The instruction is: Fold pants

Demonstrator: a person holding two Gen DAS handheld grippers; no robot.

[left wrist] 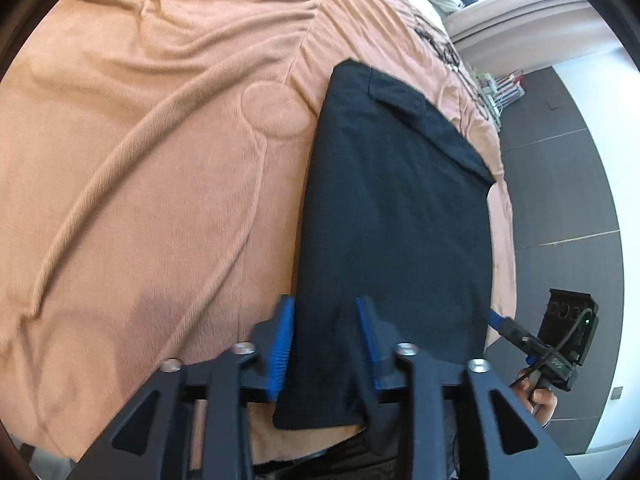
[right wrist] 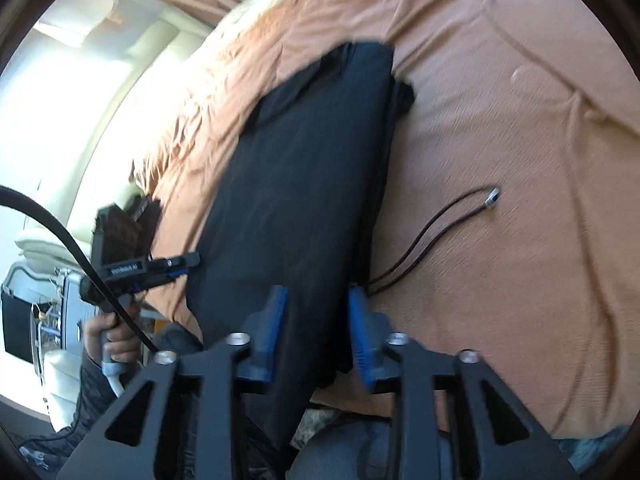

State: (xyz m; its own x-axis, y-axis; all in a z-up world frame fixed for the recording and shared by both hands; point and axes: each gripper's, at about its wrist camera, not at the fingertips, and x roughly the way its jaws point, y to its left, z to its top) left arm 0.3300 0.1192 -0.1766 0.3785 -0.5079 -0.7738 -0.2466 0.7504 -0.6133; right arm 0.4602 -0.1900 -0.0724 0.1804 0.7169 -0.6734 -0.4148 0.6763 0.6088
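Pants (left wrist: 392, 216) lie folded long on the orange bed (left wrist: 140, 160), soft and floppy; left gripper (left wrist: 326, 344) and right gripper (right wrist: 316, 340) fingers stand apart, straddling the near hem, best pinched at corners.

Black pants (left wrist: 392, 208), folded, flat on bed

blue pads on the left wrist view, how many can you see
3: two on the left gripper, one finger pad left of the black pants, the other over them; a third tip on the right gripper beyond. Its partner is hidden.
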